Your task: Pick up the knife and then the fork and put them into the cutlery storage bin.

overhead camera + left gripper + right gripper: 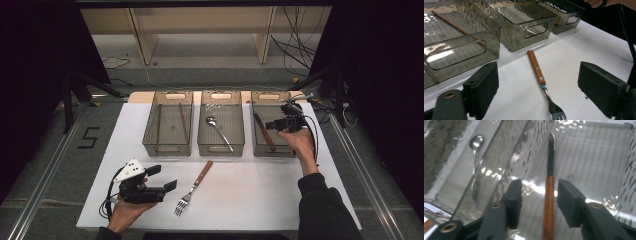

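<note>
A wood-handled knife (549, 192) lies on the floor of the right-hand clear bin (260, 142), also visible as the knife (264, 131) from above. My right gripper (539, 203) hovers over that bin with its jaws open on either side of the handle, pads clear of it; from above the right gripper (276, 124) sits over the bin's right half. A wood-handled fork (194, 187) lies on the white table in front of the bins. My left gripper (165, 177) rests near the table's front left, open, with the fork (541, 82) lying between and beyond its pads.
Three clear bins stand in a row at the back. The left bin (150, 142) holds chopsticks (183, 122), the middle bin (202, 145) a spoon (218, 131). Metal rails run along both sides of the table (260, 200). Shelving and cables stand behind.
</note>
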